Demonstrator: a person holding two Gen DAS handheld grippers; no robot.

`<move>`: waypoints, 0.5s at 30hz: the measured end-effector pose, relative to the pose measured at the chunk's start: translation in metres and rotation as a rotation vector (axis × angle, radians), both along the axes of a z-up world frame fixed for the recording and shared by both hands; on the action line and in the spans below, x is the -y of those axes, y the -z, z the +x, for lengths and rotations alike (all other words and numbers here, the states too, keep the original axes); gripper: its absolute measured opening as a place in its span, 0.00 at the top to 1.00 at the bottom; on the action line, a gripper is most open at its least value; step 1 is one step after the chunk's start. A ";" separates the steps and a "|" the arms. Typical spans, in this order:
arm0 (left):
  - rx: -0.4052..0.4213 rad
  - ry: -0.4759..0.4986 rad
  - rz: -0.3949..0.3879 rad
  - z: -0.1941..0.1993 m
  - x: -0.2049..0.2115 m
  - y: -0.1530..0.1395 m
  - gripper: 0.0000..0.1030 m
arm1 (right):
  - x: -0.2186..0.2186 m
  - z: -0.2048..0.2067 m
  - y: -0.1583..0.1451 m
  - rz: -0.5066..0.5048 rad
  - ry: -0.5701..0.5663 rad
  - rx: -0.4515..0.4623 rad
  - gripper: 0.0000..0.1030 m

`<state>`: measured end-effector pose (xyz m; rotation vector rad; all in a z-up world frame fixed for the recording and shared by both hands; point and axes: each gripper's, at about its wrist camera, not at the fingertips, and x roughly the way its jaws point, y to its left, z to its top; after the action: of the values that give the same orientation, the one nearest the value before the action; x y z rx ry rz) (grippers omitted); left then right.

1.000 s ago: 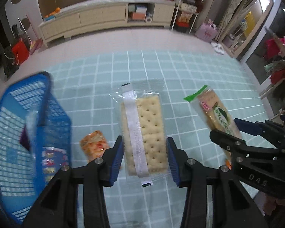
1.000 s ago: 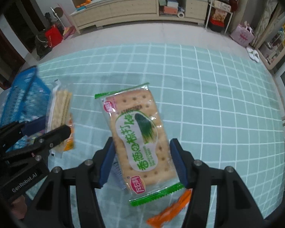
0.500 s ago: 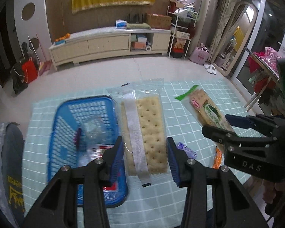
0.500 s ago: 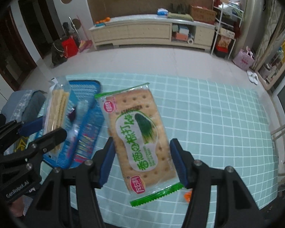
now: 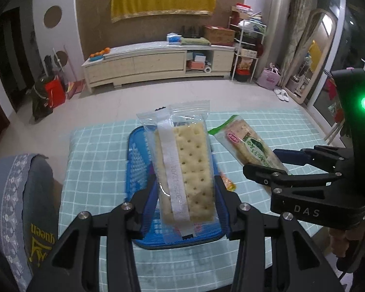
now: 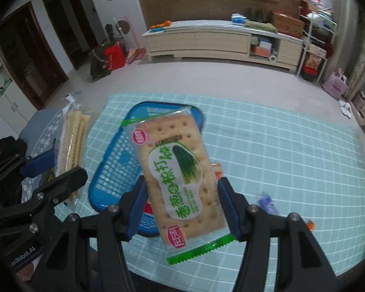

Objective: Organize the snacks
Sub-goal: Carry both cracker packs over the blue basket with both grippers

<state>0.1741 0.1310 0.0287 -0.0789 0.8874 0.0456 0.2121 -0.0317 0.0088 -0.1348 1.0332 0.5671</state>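
Blue basket (image 5: 138,160) sits below 2 gripped cracker packs (image 5: 185,170) (image 6: 180,170).

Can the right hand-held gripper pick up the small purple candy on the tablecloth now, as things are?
Probably not. The right hand-held gripper is already shut on the green cracker pack, held above the table. The purple candy lies uncovered on the tablecloth, but the pack must go first.

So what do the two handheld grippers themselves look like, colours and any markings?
Both are matte black, angular frames with silver screw heads and blue pads lining the jaws. The right gripper carries white "DAS" lettering and a glowing green light; the left gripper reads "GenRobot.AI" in white.
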 end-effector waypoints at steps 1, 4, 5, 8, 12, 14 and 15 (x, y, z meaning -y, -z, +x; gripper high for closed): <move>-0.001 -0.006 -0.003 -0.002 -0.005 0.001 0.60 | -0.007 -0.002 0.001 0.001 -0.005 -0.004 0.40; -0.009 -0.022 -0.016 -0.006 -0.024 0.011 0.60 | -0.032 -0.002 0.013 -0.007 -0.032 -0.028 0.40; -0.012 -0.025 -0.018 -0.007 -0.030 0.016 0.60 | -0.039 -0.003 0.017 -0.015 -0.039 -0.034 0.40; -0.020 -0.026 -0.017 -0.008 -0.044 0.027 0.60 | -0.059 -0.002 0.031 -0.038 -0.055 -0.056 0.40; -0.038 -0.028 -0.022 -0.010 -0.066 0.041 0.60 | -0.084 0.005 0.056 -0.050 -0.046 -0.116 0.40; -0.044 -0.032 -0.027 -0.009 -0.074 0.048 0.60 | -0.097 0.007 0.070 -0.054 -0.036 -0.144 0.40; -0.047 -0.034 -0.028 -0.009 -0.078 0.051 0.60 | -0.102 0.008 0.076 -0.059 -0.033 -0.155 0.40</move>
<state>0.1653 0.2091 -0.0225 -0.1198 0.9335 0.0670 0.2204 0.0702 -0.0673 -0.1617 1.2006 0.5844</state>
